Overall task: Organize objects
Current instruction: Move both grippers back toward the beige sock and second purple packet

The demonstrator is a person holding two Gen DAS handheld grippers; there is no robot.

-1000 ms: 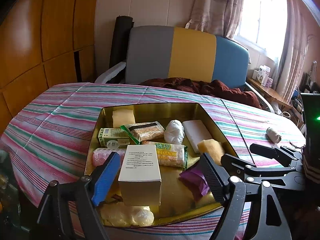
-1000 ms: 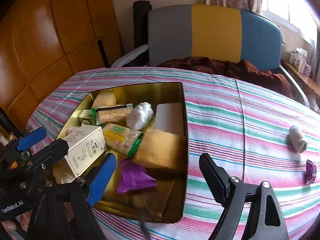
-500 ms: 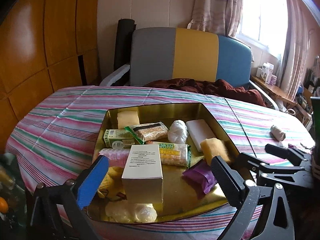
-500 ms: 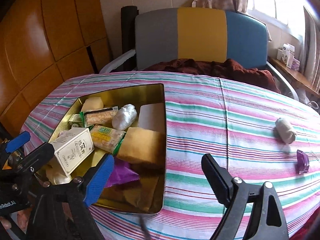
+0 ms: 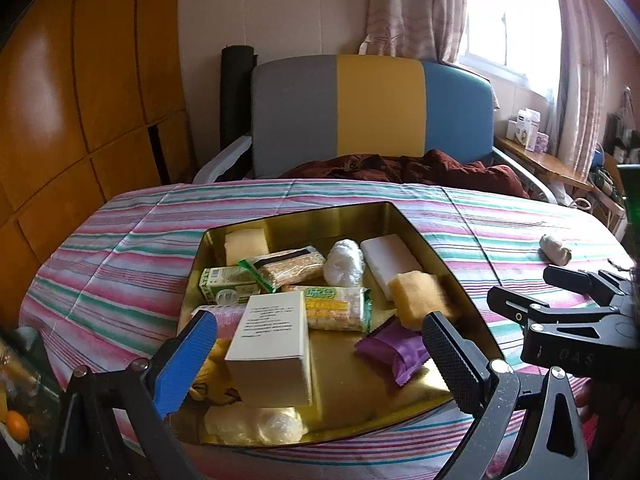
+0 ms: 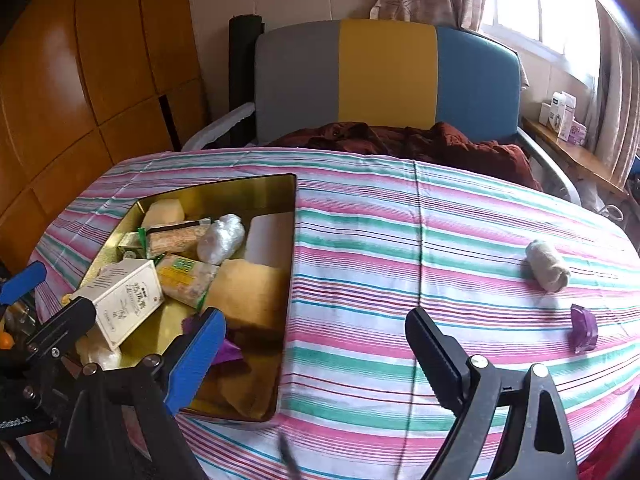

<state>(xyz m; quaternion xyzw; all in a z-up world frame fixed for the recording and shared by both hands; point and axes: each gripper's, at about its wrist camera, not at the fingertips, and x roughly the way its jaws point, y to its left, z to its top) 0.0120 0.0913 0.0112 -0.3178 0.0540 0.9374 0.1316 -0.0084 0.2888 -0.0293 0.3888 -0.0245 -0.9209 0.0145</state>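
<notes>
Since a second ago the left gripper (image 5: pixel 320 350) has backed off the white carton (image 5: pixel 276 348) it was straddling, and its fingers have just been opening, now spread wide with nothing pressed between them. The carton sits in the gold tin (image 5: pixel 436 248) on the left of the striped surface (image 6: pixel 400 240), leaning on the snack packs. It looks light and stiff, so I'd take it across the narrow sides. Next along, the yellow sponge (image 5: pixel 418 296) and purple wrapper (image 5: pixel 394 350) are soft and squashy. The right gripper (image 6: pixel 316 346) has drifted toward the bare cloth, fingers also just opening wide, empty. Far right, outside the tin, lie a grey rolled sock (image 6: pixel 546 266), probably soft, grab the middle, and a small purple clip (image 6: pixel 584 330).
</notes>
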